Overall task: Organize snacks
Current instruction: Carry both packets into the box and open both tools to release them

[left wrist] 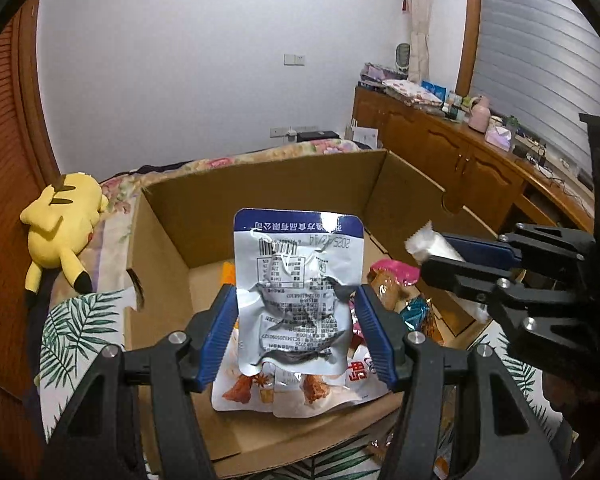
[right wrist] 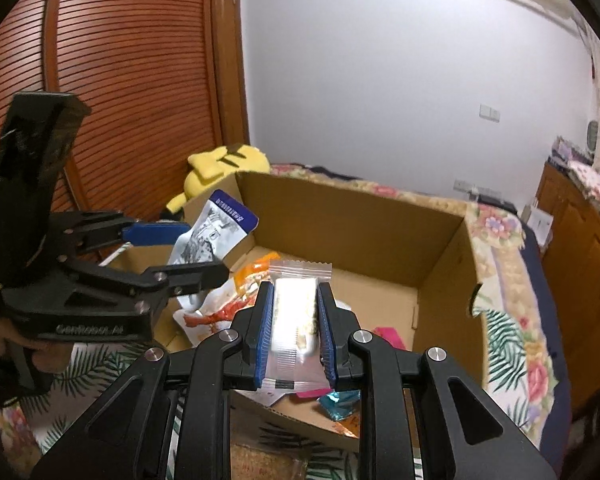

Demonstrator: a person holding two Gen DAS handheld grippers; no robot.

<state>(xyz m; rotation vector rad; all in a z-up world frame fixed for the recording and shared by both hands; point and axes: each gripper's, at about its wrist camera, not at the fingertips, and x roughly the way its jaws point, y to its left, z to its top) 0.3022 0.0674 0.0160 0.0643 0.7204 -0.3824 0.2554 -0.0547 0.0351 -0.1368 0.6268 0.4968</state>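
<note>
My left gripper (left wrist: 296, 300) is shut on a silver snack pouch with a blue top band (left wrist: 298, 280) and holds it upright over the open cardboard box (left wrist: 260, 184). My right gripper (right wrist: 294, 300) is shut on a clear-wrapped white snack bar (right wrist: 294, 312), also above the box. The right gripper shows at the right of the left wrist view (left wrist: 456, 256); the left gripper with its pouch (right wrist: 216, 232) shows at the left of the right wrist view (right wrist: 180, 256). Several snack packs lie on the box floor, among them a white pouch with red print (left wrist: 296, 392) and a pink pack (left wrist: 392, 272).
The box stands on a bed with a leaf-print cloth (left wrist: 80, 320) and floral bedding (right wrist: 500, 232). A yellow plush toy (left wrist: 64, 224) lies to the box's left. A wooden slatted wardrobe (right wrist: 120, 80) is at the left, a cluttered wooden sideboard (left wrist: 460, 152) at the right.
</note>
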